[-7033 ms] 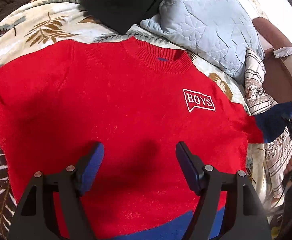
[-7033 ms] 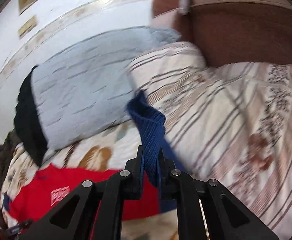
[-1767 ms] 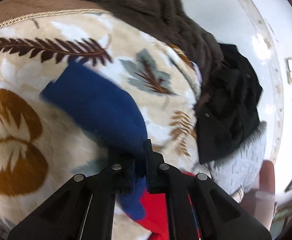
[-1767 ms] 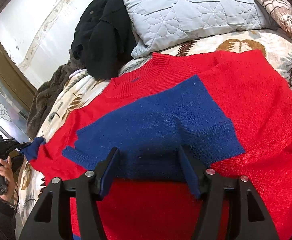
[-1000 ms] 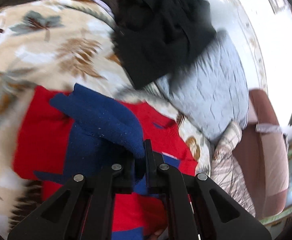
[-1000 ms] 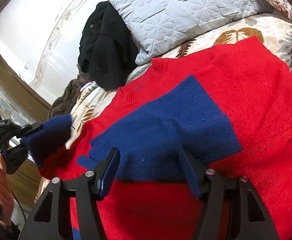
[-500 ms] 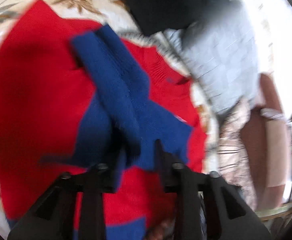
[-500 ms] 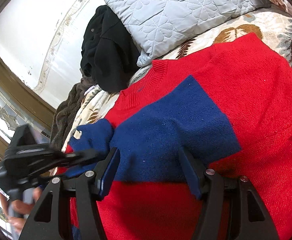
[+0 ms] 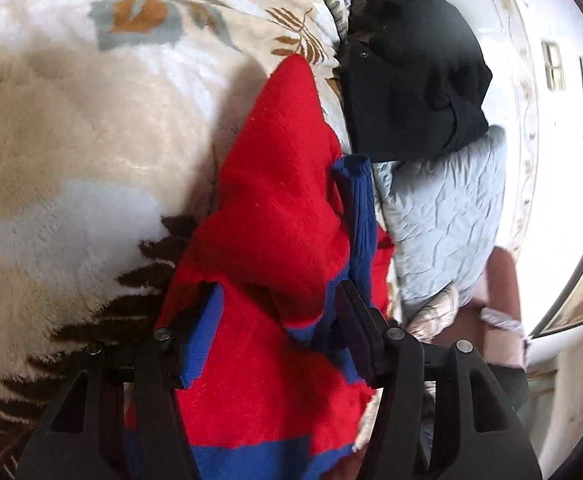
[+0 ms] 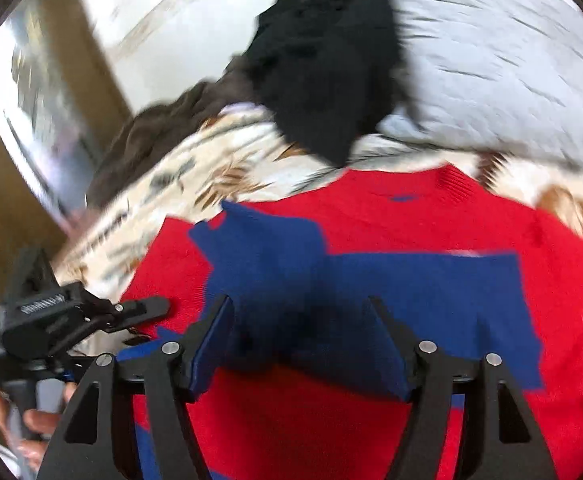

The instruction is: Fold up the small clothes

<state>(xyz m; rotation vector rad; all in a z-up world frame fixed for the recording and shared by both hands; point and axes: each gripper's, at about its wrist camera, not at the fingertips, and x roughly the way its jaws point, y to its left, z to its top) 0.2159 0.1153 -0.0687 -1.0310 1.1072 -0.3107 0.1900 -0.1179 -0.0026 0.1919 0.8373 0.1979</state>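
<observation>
- Left wrist view: the left gripper (image 9: 277,316) is spread wide, its fingers either side of a raised hump of the sweater (image 9: 275,216), gripping nothing. The sweater is red knit with blue bands; a blue cuff (image 9: 355,208) stands up along its right edge. It lies on a leaf-print blanket (image 9: 71,140), beside a black garment (image 9: 411,80) and a grey pillow (image 9: 447,224).
- Right wrist view, blurred: the right gripper (image 10: 303,340) is also wide and empty, over the blue sleeves (image 10: 355,280), which seem folded across the red chest. The collar (image 10: 455,188) points toward the pillow.
</observation>
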